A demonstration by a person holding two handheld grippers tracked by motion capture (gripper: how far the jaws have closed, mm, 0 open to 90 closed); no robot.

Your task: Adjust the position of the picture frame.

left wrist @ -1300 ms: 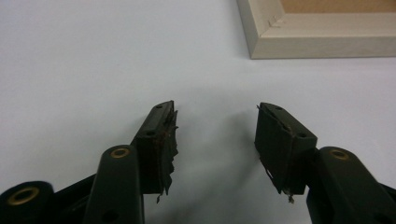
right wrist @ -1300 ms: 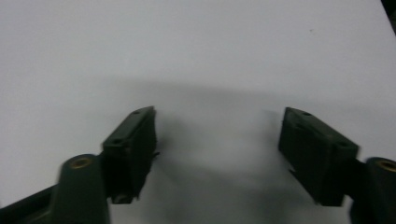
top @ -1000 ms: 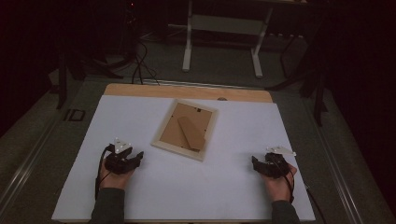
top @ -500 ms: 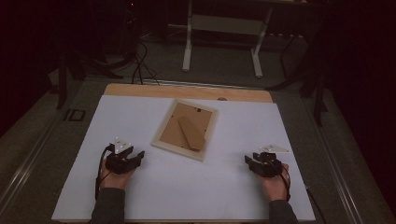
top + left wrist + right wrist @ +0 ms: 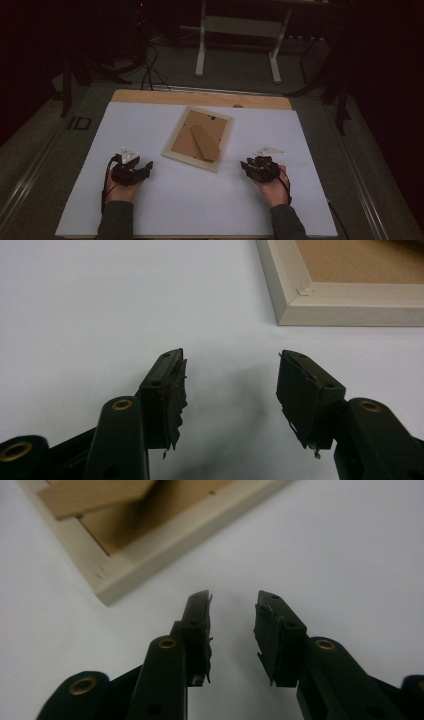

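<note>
A white sheet (image 5: 200, 200) covers most of the bench (image 5: 200, 98), leaving a strip of bare wood along the far edge. The room around it is dark: grey floor, loose black cables (image 5: 150, 70) trailing at the far left, and the white legs of a stand (image 5: 240, 45) beyond the bench. A wooden picture frame (image 5: 199, 138) lies face down near the middle of the sheet, turned at an angle, its brown backing board and folded easel leg (image 5: 205, 142) facing up. The left tool (image 5: 142, 167) rests on the sheet near the frame's near left corner, well short of touching it; its jaws stand fairly wide with nothing between them and have just been opening a little. The right tool (image 5: 248, 166) sits just beside the frame's near right corner, apart from it; its jaws have just been closing and now stand narrower, with only bare sheet between them.
</note>
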